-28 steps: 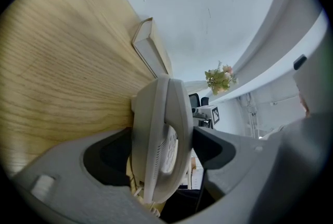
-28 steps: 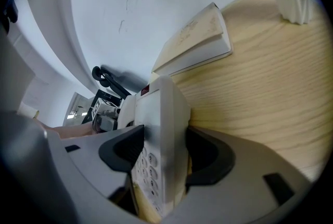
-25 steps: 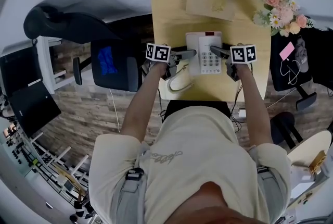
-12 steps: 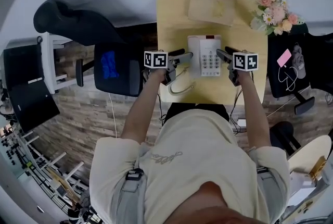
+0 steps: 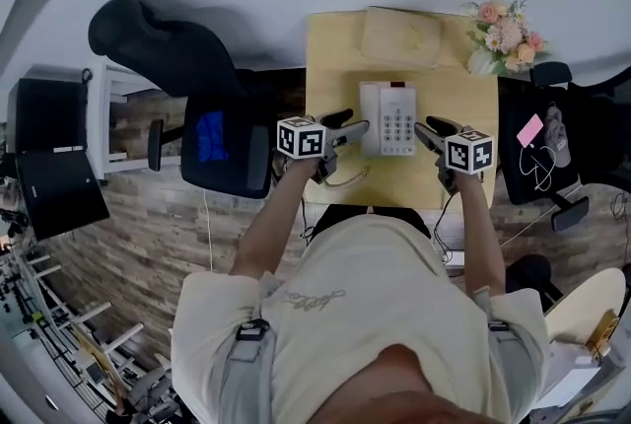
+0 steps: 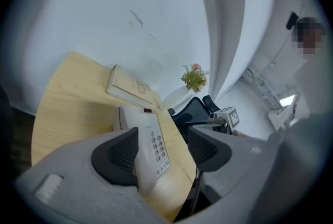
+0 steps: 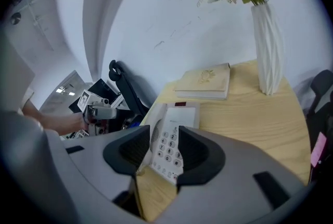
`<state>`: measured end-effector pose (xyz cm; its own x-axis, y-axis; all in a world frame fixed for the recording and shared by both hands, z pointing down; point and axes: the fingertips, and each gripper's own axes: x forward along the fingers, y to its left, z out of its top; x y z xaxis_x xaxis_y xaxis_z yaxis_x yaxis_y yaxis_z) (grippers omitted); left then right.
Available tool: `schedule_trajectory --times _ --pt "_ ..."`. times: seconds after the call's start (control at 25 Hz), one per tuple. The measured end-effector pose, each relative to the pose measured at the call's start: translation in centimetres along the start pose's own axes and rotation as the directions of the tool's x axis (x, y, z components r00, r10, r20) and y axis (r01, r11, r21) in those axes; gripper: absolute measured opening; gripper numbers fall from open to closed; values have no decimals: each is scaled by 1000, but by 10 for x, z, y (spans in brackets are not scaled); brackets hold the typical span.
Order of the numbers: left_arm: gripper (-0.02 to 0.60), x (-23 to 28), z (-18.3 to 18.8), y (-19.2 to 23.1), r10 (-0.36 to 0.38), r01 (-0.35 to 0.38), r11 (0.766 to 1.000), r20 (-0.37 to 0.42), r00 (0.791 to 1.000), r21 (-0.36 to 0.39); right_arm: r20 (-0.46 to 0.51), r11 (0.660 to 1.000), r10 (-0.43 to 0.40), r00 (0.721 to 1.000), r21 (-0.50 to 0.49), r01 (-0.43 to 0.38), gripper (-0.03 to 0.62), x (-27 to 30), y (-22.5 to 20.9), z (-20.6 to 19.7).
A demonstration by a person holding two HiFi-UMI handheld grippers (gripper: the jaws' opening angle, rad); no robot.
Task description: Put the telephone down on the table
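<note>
White telephone (image 5: pixel 387 118), pale wood table (image 5: pixel 335 67), pink flowers (image 5: pixel 503 30), white vase (image 7: pixel 268 51)

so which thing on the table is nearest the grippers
The white telephone with the keypad; the book and the flower vase sit farther back.

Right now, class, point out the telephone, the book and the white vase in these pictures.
telephone (image 5: pixel 397 128), head view, on its keypad.
book (image 5: pixel 401 37), head view, middle of its cover.
vase (image 7: pixel 267 53), right gripper view, middle of its white body.
</note>
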<state>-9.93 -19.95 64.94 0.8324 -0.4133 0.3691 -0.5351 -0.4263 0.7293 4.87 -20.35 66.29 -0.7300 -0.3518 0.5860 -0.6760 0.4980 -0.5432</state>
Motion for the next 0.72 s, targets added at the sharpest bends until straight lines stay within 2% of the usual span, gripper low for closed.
schedule_trajectory --times 0.12,0.2,0.24,0.36,0.48,0.64,0.72 --pt "204 -13 4 -14 55 -57 993 20 998 105 28 998 -2 1000 -55 4 131 -16 16 6" --pt "78 -23 9 -22 92 -98 982 46 995 163 46 997 -1 999 -79 5 103 -24 25 9" --pt "61 -28 12 -25 105 -115 975 62 993 188 57 996 0 998 -86 5 92 -28 29 11" --pt "24 -39 25 -39 111 -136 964 118 987 231 93 995 2 996 -102 7 46 -38 39 20" --pt "17 -49 42 -54 90 -129 964 173 981 234 132 993 11 991 -117 5 3 -46 50 31" --pt "17 -61 69 -83 69 -135 946 224 972 295 178 984 16 984 -180 17 2 -61 68 49" --pt "17 -69 85 -102 44 -122 945 254 966 302 203 974 17 979 -225 29 2 -72 79 62"
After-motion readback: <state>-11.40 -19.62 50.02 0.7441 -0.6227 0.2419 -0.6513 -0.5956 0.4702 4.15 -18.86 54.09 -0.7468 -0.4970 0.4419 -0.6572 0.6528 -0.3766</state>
